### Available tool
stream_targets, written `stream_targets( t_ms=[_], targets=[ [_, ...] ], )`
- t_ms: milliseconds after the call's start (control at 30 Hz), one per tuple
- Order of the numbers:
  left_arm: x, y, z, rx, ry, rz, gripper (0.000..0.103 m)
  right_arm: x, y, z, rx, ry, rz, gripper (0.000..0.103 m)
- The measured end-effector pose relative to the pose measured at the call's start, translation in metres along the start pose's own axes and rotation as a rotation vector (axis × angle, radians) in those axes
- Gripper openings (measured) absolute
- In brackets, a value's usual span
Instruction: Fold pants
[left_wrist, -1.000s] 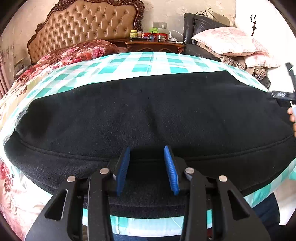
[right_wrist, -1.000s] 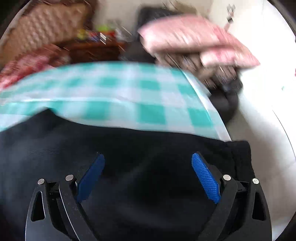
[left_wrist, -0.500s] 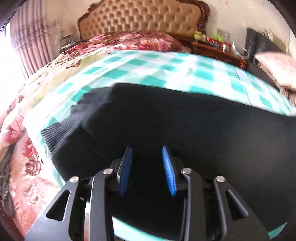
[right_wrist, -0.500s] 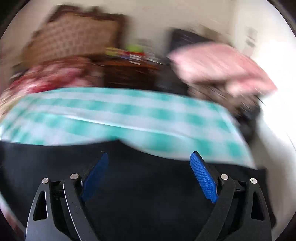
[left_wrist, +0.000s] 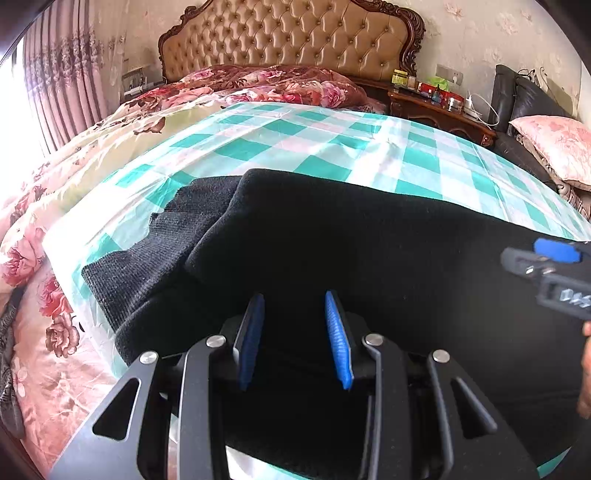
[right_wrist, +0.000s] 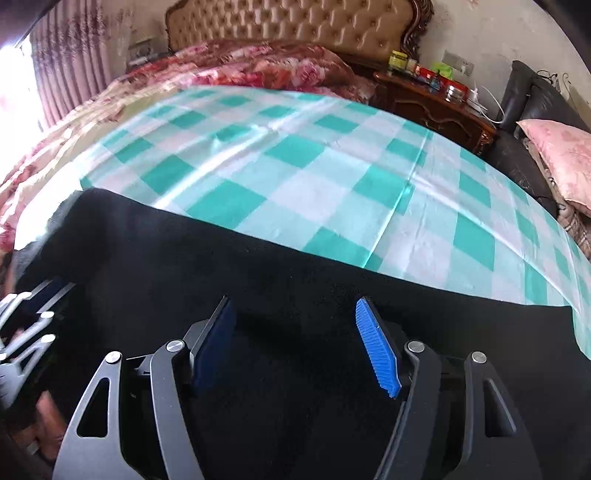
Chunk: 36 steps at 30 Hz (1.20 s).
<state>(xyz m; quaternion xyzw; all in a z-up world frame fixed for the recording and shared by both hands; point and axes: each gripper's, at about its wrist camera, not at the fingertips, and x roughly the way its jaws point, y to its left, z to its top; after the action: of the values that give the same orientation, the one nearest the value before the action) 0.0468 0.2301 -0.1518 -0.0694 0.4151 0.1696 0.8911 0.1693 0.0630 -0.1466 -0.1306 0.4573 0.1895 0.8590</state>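
Both grippers now shifted to the pants' (left_wrist: 369, 258) left end, unlike a second ago when each sat over a different stretch of the fabric.

Left gripper (left_wrist: 293, 341) hovering just above the black fabric, jaws narrowly parted, nothing pinched between the pads (left_wrist: 336, 339); ribbed cuff (left_wrist: 147, 273) lying just ahead and to its left.

Right gripper (right_wrist: 295, 347) arriving close beside the left one, jaws having just been closing from wide, gap not yet shut, fabric below the pads but not clamped. Same right gripper (left_wrist: 554, 273) showing at the right edge of the left view.

Pants lying flat across the checked sheet (right_wrist: 295, 155) on the bed (left_wrist: 55, 206), stretching away rightward from both grippers.

Judging: lining up a two-point pinch near the cuff end, likely to carry it over toward the far end for a fold. No grasp made yet.
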Motion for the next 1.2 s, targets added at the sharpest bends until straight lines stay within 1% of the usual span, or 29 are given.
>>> stream_targets(
  t_ms=[67, 200, 267, 300, 367, 433, 500, 567, 633, 700, 733, 767, 800, 833, 867, 933, 967, 1033, 1067, 1133, 1200],
  targets=[
    [0.001, 0.001, 0.001, 0.000, -0.004, -0.003, 0.036, 0.005, 0.002, -0.003, -0.016, -0.019, -0.022, 0.068],
    [0.001, -0.001, 0.001, 0.003, -0.010, -0.001, 0.036, 0.005, 0.005, -0.005, -0.024, -0.035, -0.081, 0.079],
    [-0.001, 0.000, 0.003, -0.016, -0.005, -0.005, 0.035, 0.008, 0.000, -0.003, -0.006, -0.029, -0.074, 0.081],
    [-0.004, 0.003, 0.006, -0.036, -0.017, 0.000, 0.035, 0.008, -0.002, -0.003, 0.003, -0.027, -0.069, 0.082],
    [-0.006, 0.005, 0.013, -0.034, -0.040, 0.024, 0.035, 0.008, -0.001, -0.003, 0.001, -0.029, -0.076, 0.083],
    [-0.001, 0.012, 0.024, -0.042, -0.030, 0.023, 0.035, 0.008, 0.001, -0.003, -0.006, -0.031, -0.093, 0.084],
    [0.010, 0.015, 0.034, -0.037, 0.000, 0.001, 0.031, 0.008, 0.001, -0.003, -0.004, -0.030, -0.096, 0.085],
    [0.020, 0.012, 0.040, 0.007, 0.024, 0.018, 0.022, 0.008, 0.000, -0.003, 0.000, -0.029, -0.095, 0.085],
    [0.028, 0.013, 0.045, 0.019, 0.037, 0.029, 0.020, 0.008, 0.000, -0.003, 0.000, -0.029, -0.096, 0.085],
    [0.026, 0.014, 0.049, -0.006, 0.046, 0.015, 0.020, 0.008, -0.001, -0.003, 0.000, -0.029, -0.096, 0.085],
    [0.018, 0.016, 0.052, -0.040, 0.025, -0.026, 0.020, 0.008, -0.001, -0.003, 0.000, -0.029, -0.096, 0.086],
    [0.011, 0.018, 0.055, -0.052, -0.002, -0.051, 0.022, 0.009, -0.001, -0.003, 0.001, -0.029, -0.096, 0.086],
    [0.003, 0.016, 0.059, -0.038, -0.034, -0.042, 0.023, 0.009, -0.001, -0.003, 0.001, -0.028, -0.097, 0.086],
    [0.002, 0.015, 0.062, -0.028, -0.040, -0.029, 0.025, 0.009, -0.001, -0.003, 0.000, -0.029, -0.100, 0.086],
    [0.006, 0.016, 0.064, -0.023, -0.028, -0.015, 0.025, 0.009, 0.000, -0.003, -0.001, -0.030, -0.102, 0.086],
    [0.024, 0.024, 0.065, -0.032, 0.039, 0.028, 0.025, 0.009, -0.001, -0.003, -0.001, -0.030, -0.103, 0.087],
    [0.033, 0.028, 0.064, -0.029, 0.061, 0.038, 0.025, 0.009, 0.000, -0.003, 0.000, -0.030, -0.101, 0.087],
    [0.041, 0.035, 0.063, -0.005, 0.057, 0.007, 0.027, 0.009, 0.000, -0.004, 0.001, -0.030, -0.101, 0.087],
    [0.040, 0.040, 0.064, -0.013, 0.046, -0.020, 0.030, 0.009, 0.000, -0.003, 0.000, -0.030, -0.103, 0.087],
    [0.027, 0.062, 0.064, -0.110, 0.012, -0.083, 0.036, 0.009, 0.000, -0.003, -0.001, -0.031, -0.106, 0.087],
    [0.009, 0.093, 0.059, -0.251, -0.043, -0.075, 0.043, 0.009, 0.000, -0.003, 0.001, -0.030, -0.104, 0.087]
  ],
)
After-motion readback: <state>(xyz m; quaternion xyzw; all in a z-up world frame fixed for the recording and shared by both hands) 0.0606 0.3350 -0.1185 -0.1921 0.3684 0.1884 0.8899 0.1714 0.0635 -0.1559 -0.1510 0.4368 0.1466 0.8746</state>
